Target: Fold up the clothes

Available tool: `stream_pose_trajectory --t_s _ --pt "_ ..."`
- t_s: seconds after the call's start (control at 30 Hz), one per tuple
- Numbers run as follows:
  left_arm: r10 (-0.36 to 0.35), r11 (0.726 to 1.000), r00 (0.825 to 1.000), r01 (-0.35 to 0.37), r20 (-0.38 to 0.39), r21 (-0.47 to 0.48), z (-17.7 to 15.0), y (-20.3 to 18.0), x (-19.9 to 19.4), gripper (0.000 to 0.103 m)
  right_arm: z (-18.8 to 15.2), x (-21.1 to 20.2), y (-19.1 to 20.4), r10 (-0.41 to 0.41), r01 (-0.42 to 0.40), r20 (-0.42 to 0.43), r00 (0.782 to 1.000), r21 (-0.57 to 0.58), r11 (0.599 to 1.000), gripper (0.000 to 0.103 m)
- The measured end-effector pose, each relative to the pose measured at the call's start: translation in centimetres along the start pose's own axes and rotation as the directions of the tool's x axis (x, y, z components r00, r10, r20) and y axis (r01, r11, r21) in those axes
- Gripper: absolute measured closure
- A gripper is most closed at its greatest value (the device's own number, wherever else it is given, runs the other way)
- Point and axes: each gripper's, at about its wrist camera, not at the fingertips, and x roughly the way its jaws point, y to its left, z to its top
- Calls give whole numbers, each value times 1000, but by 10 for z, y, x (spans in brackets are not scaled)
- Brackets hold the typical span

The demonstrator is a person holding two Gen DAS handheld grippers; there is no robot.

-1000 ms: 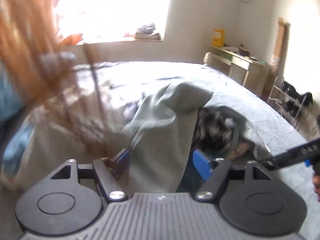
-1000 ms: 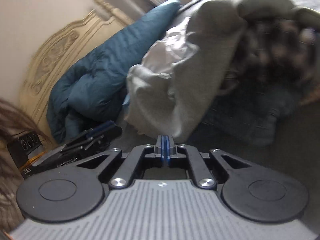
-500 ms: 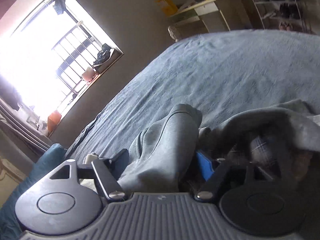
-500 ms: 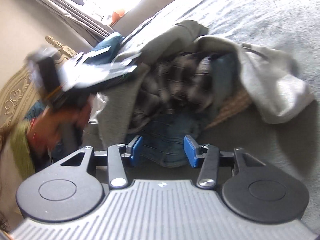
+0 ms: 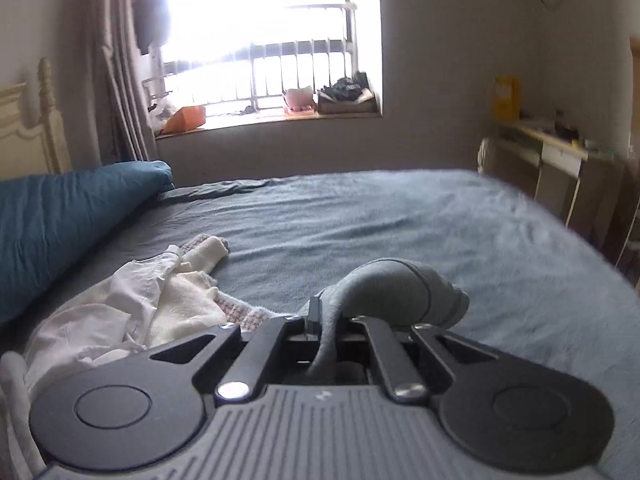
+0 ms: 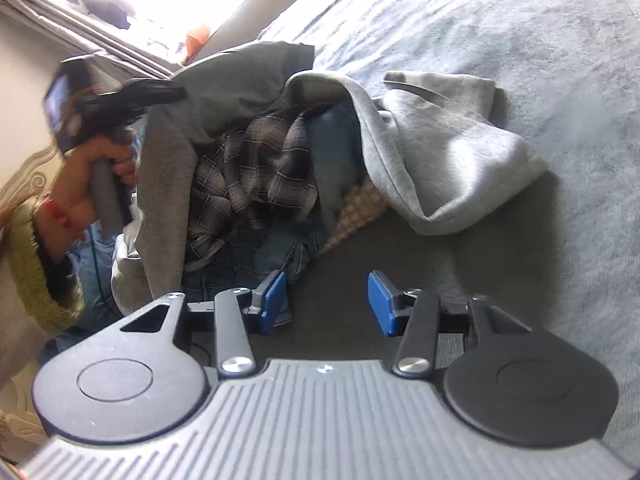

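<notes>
On the grey-blue bed (image 6: 520, 40) lies a pile of clothes: a plaid shirt (image 6: 256, 168), blue jeans (image 6: 248, 256) and a light grey hoodie (image 6: 440, 152). My left gripper (image 5: 320, 320) is shut on a dark grey garment (image 5: 400, 292), which bunches up over its fingers. In the right wrist view, a hand holds that left gripper (image 6: 160, 92) at the pile's upper left, with the dark grey garment (image 6: 240, 80) hanging from it. My right gripper (image 6: 326, 304) is open just in front of the pile. Only bedding lies between its blue pads (image 6: 274, 300), and the jeans' edge is beside the left one.
A blue duvet (image 5: 60, 220) lies along the left by the cream headboard (image 5: 28, 128). White and cream clothes (image 5: 160, 300) are heaped at the near left. A window with a cluttered sill is behind the bed, and a desk (image 5: 560, 160) stands on the right.
My left gripper closed on the dark grey garment and swung round to face the window. My right gripper went from shut to open and dropped closer to the front of the pile.
</notes>
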Motion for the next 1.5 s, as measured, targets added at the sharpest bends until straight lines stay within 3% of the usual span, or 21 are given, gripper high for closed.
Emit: stream_pose_trajectory --t_s 0.1,0.2,0.37,0.57,0.63,0.77,0.87,0.93,1.0,1.1,1.23,1.3,1.37,1.43,1.5 --pt "-41 995 999 44 28 -87 -9 28 -47 101 6 7 1 31 -31 12 999 -4 1000 57" --pt "-73 984 997 76 23 -162 -41 54 -90 101 11 13 11 75 -75 31 997 -7 997 57" --pt "-60 988 998 58 -4 -143 -110 69 -135 101 24 19 40 198 -198 81 977 -4 980 56" --pt "-87 984 996 84 -12 -156 -150 76 -141 101 49 60 50 342 -363 128 931 239 900 24" --pt "-97 982 995 95 -9 -164 -151 80 -143 101 51 78 53 321 -340 113 940 312 887 21" --pt "-120 975 993 119 6 -190 -148 94 -153 101 40 105 55 176 -184 57 983 359 915 21" --pt "-139 972 990 138 8 -189 -148 102 -161 101 19 111 40 139 -151 59 989 432 889 20" --pt "-152 972 988 151 5 -180 -151 105 -167 101 -6 113 25 172 -181 67 983 540 822 19" --pt "-168 969 986 165 -1 -182 -152 107 -172 101 -41 113 10 251 -268 124 960 669 693 18" --pt "-187 966 982 182 -11 -185 -155 108 -178 101 -101 112 -2 307 -374 246 919 788 489 16" --pt "-214 962 977 208 -15 -177 -152 108 -182 101 -174 129 3 336 -411 314 888 869 276 13" --pt "-223 961 975 218 -11 -170 -151 109 -184 101 -196 144 11 362 -428 343 867 884 187 11" --pt "-227 961 974 222 -11 -166 -150 110 -185 101 -201 158 22 396 -487 407 823 865 123 10" --pt "-228 961 974 223 -14 -162 -151 112 -185 101 -196 168 36 427 -554 473 771 828 83 8" --pt "-230 961 973 224 -20 -159 -155 114 -185 101 -185 169 42 421 -598 515 747 797 87 8"
